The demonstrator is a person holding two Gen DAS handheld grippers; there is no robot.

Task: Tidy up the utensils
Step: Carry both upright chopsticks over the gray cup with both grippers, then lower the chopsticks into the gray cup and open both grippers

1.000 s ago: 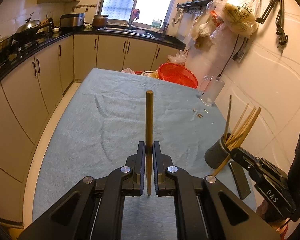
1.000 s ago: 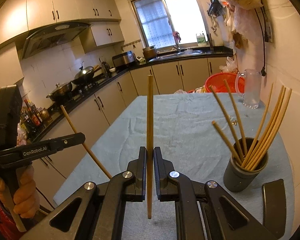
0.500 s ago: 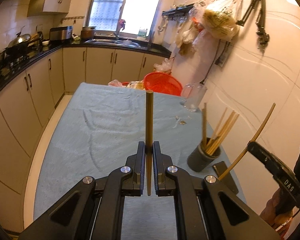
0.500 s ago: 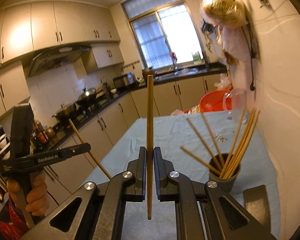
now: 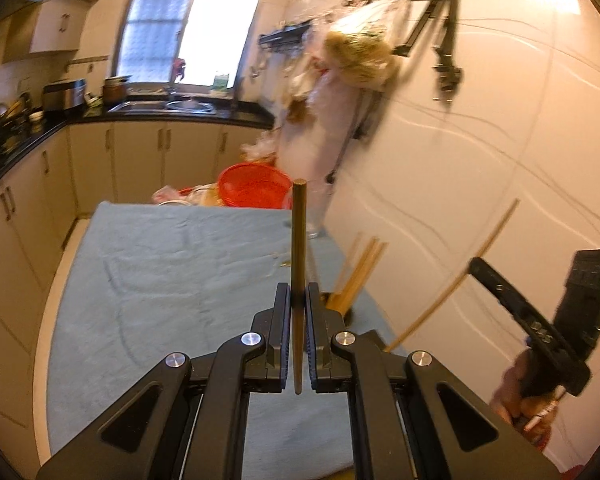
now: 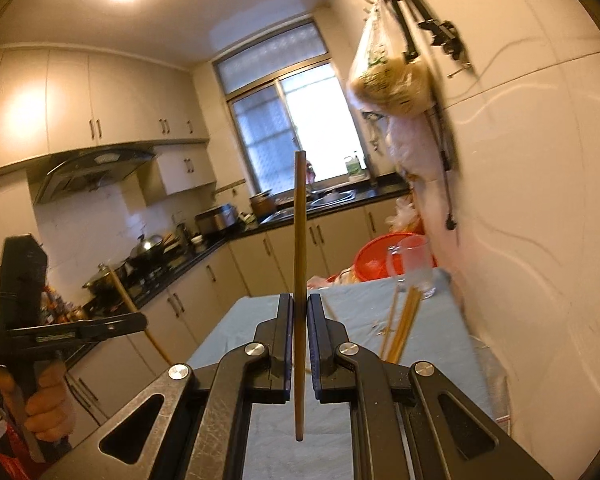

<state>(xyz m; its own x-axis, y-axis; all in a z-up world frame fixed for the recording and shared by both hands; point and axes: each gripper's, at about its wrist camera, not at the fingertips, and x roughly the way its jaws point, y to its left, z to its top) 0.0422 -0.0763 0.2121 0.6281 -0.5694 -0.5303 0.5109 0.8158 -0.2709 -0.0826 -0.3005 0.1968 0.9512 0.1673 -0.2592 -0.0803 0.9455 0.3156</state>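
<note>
Clearly each gripper's fingers are clamped on one chopstick: the left gripper [image 5: 298,312] holds its chopstick [image 5: 299,248] upright at frame centre, and so does the right gripper [image 6: 299,320] with its chopstick [image 6: 300,264]. Either thin stick could swivel or slip, missing the holder [image 5: 346,312] on the blue-covered worktop [image 5: 172,272]. That holder is mostly hidden behind the fingers, and motion blur smears its sticks.
</note>
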